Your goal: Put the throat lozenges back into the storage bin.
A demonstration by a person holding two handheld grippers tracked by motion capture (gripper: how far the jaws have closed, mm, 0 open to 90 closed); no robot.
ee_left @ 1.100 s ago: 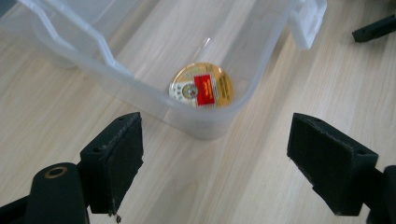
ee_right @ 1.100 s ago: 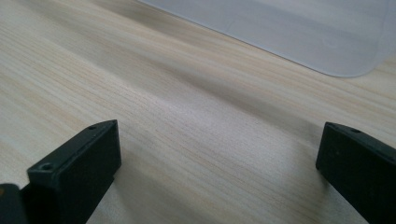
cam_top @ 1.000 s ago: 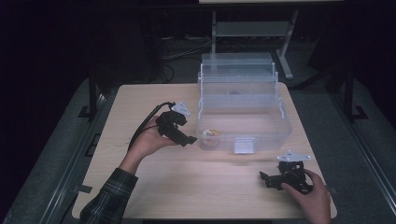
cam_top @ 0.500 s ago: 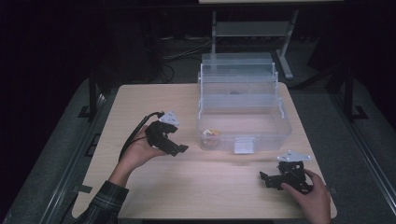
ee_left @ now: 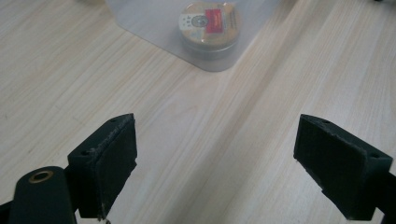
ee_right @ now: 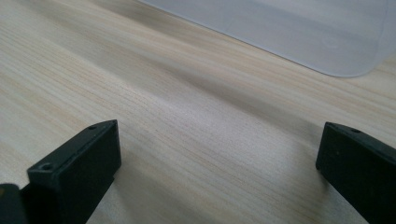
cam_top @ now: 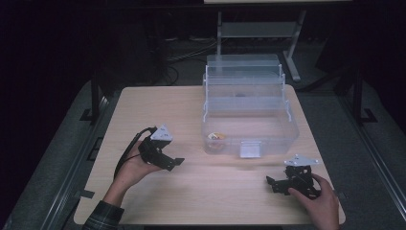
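A clear plastic tiered box (cam_top: 249, 112) stands open at the back middle of the wooden table (cam_top: 158, 110). A small round tin (cam_top: 216, 136) with a red and yellow label lies in the box's front left corner; the left gripper view shows the tin (ee_left: 208, 29) through the box wall. My left gripper (cam_top: 176, 163) is open and empty, left of the box, pointing right. Its jaws stand wide apart over bare wood. My right gripper (cam_top: 270, 184) is open and empty near the front right of the table, pointing left, with the box corner (ee_right: 327, 37) ahead of it.
A grey metal stand (cam_top: 258, 28) is on the floor behind the table. Dark floor and cables surround the table. Bare tabletop lies between the two grippers and along the left side.
My left gripper has drawn back from the box's front left corner, moving down and toward the person. The right gripper has stayed put.
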